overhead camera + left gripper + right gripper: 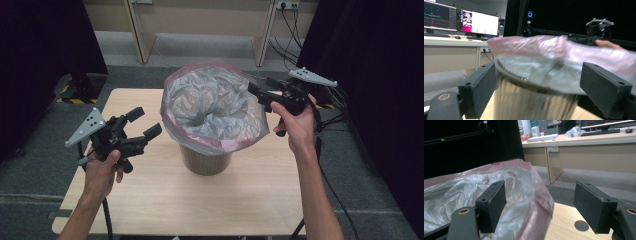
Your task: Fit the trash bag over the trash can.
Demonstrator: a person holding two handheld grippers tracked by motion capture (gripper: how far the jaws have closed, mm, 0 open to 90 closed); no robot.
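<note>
The bin (205,159) stands upright near the middle of the table (165,200), its long axis vertical and its mouth facing up. A plastic bag (215,105) lines it: grey film sags into the opening, and a pinkish band is folded outward over the rim, flaring wider than the bin body on all sides. In the left gripper view the folded skirt of the bag (544,50) overhangs the ribbed wall of the bin (529,102).

The left gripper (142,124) is held above the table on the bin's left side, jaws spread wide and aimed at the bin, with nothing between them and a clear gap to the bag. The right gripper (260,95) is at the bag's far right edge, jaws also spread; in the right gripper view, the left pad of the right gripper (537,210) overlaps the bag's (474,195) rim fold, but no clamping on the film is visible.

Open table surface lies in front of the bin and on both sides of it. The near edge is free, between the person's forearms.

The table is light wood-grain laminate on grey carpet. Black curtains flank both sides. Desks with monitors (479,23) stand beyond.
</note>
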